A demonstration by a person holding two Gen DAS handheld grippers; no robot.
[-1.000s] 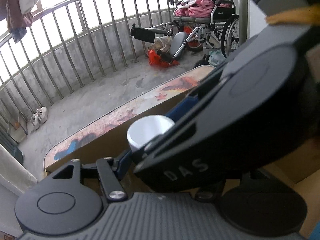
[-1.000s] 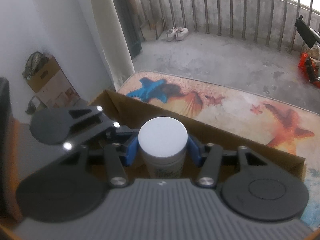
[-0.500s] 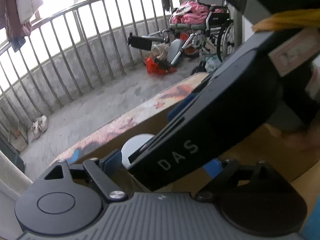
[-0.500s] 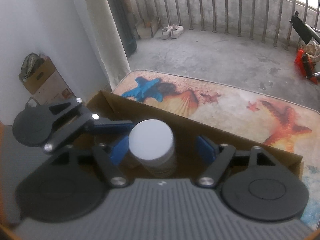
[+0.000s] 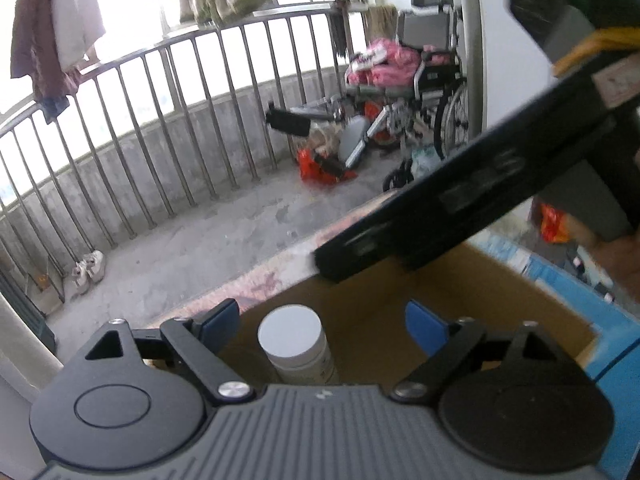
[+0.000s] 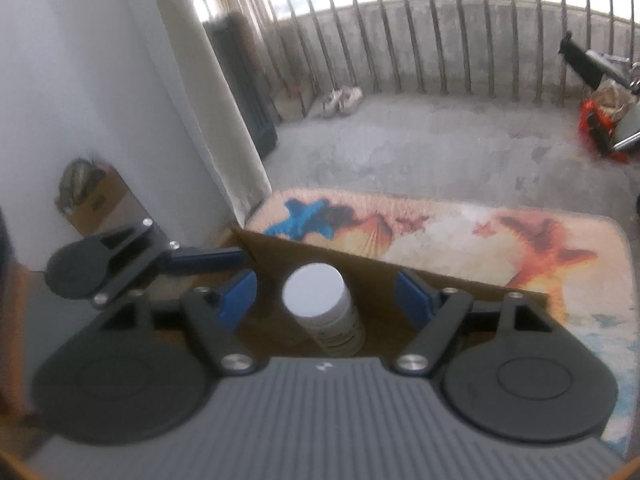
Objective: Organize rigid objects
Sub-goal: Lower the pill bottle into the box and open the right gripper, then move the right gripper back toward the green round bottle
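Jar set down in the box, both tongs spread

The cardboard box sits on the floor by the rug; the white-capped jar stands upright near its far wall, long axis vertical. Right tongs straddle it, blue pads clear on both sides. Left tongs, jaws just opening, also gape, jar nearer their left pad. Both are about equally near.
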